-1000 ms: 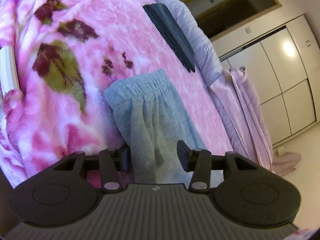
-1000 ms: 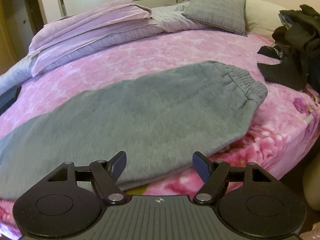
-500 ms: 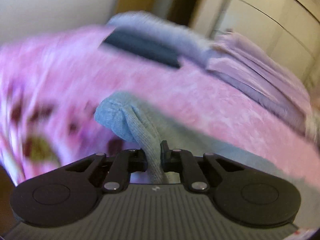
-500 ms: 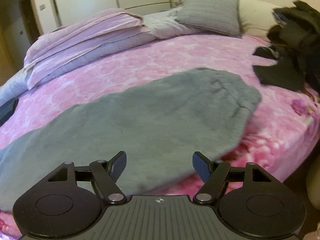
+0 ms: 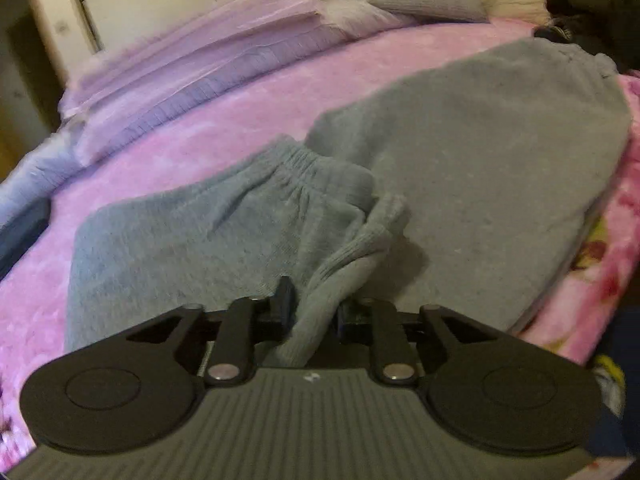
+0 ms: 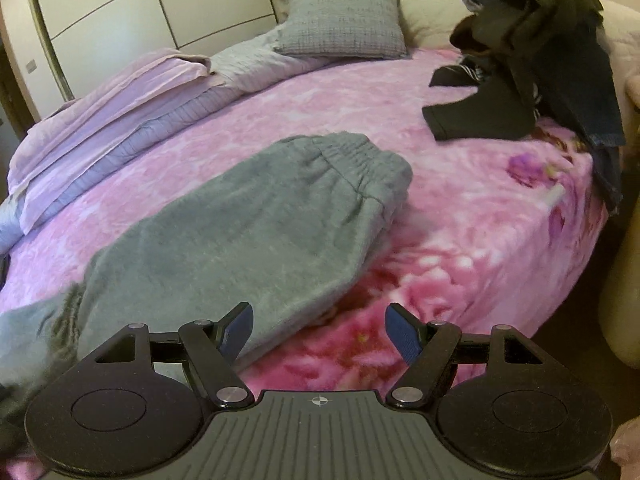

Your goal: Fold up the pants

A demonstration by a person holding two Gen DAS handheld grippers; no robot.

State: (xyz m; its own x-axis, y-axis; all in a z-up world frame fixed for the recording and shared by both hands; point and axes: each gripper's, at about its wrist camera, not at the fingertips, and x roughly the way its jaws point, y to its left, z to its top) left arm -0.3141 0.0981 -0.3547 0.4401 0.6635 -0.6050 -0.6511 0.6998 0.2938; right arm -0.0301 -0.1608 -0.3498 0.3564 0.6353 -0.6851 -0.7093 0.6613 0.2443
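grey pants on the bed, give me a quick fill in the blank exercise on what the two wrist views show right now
1. The grey pants lie on a blanket whose main colour is ____.
2. A bunched strip of the pants runs between the fingers of the ____ gripper.
3. Nothing lies between the fingers of the right gripper, which are ____.
4. The pile of dark clothes sits to the ____ of the grey pillow in the right wrist view.

Missing words: pink; left; open; right
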